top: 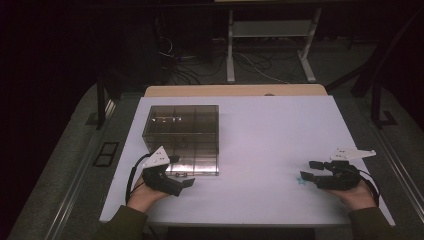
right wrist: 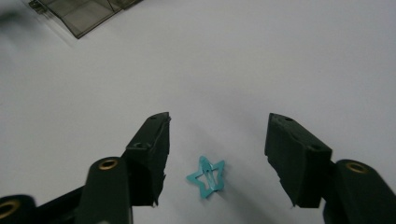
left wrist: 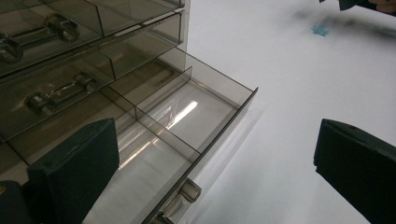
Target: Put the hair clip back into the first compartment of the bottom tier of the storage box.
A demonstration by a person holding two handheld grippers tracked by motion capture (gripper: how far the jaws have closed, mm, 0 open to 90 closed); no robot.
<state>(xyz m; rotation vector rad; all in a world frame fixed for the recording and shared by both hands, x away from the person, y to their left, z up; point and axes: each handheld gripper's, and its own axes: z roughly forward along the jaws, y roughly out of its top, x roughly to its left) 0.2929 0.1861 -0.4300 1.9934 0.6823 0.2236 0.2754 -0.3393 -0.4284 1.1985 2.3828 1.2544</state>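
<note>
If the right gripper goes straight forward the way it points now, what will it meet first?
Most likely the teal star clip: it lies on the white table between the open fingers of the right gripper, untouched.

A white desk (top: 280, 130) is lit brightly from above, while the room around it lies dark. Past its far edge shows a strip of a pale wooden tabletop (top: 235, 90). Behind that stand white metal table legs (top: 230, 47) on a grey floor (top: 270, 65) strewn with cables (top: 185, 67).
</note>
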